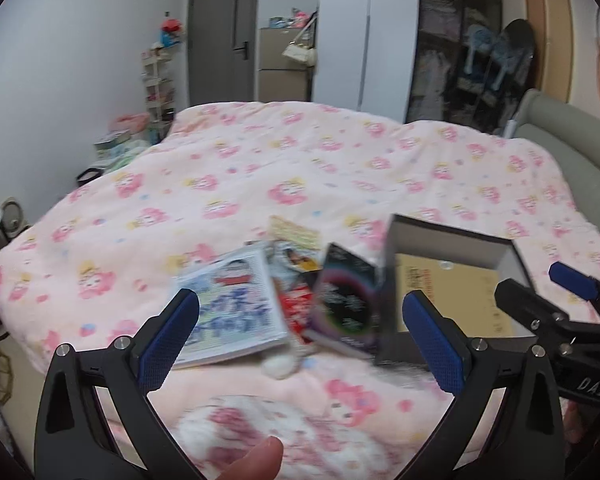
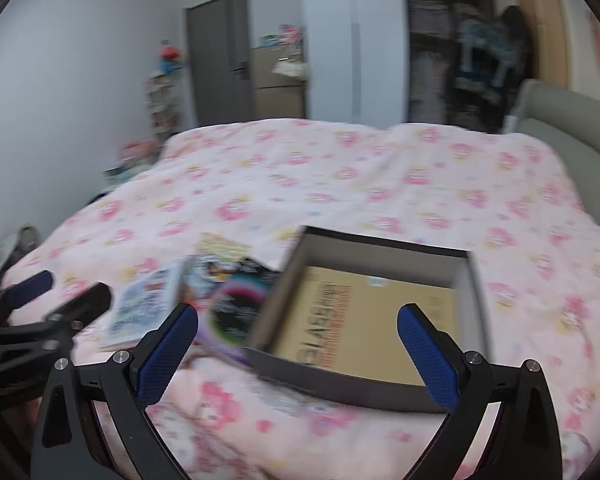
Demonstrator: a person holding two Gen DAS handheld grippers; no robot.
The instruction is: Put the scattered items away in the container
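A dark open box (image 1: pixel 452 240) (image 2: pixel 384 242) lies on the pink bed with a tan booklet (image 2: pixel 360 320) flat inside. Left of it lies a pile: a cartoon book (image 1: pixel 236 304) (image 2: pixel 144 308), a black booklet with a coloured ring (image 1: pixel 344 296) (image 2: pixel 240 304), a red packet (image 1: pixel 296 304), a yellow card (image 1: pixel 296 232) and a white pom-pom (image 1: pixel 278 366). My left gripper (image 1: pixel 300 340) is open and empty, just short of the pile. My right gripper (image 2: pixel 298 348) is open and empty over the box's near wall; it also shows in the left wrist view (image 1: pixel 540 292).
The pink flowered duvet (image 1: pixel 300 160) covers the whole bed. A grey headboard (image 1: pixel 580 148) runs along the right. A white shelf rack (image 1: pixel 158 84), a grey door (image 1: pixel 224 36) and a dark wardrobe (image 1: pixel 456 48) stand beyond the bed. A fingertip (image 1: pixel 256 460) shows at the bottom edge.
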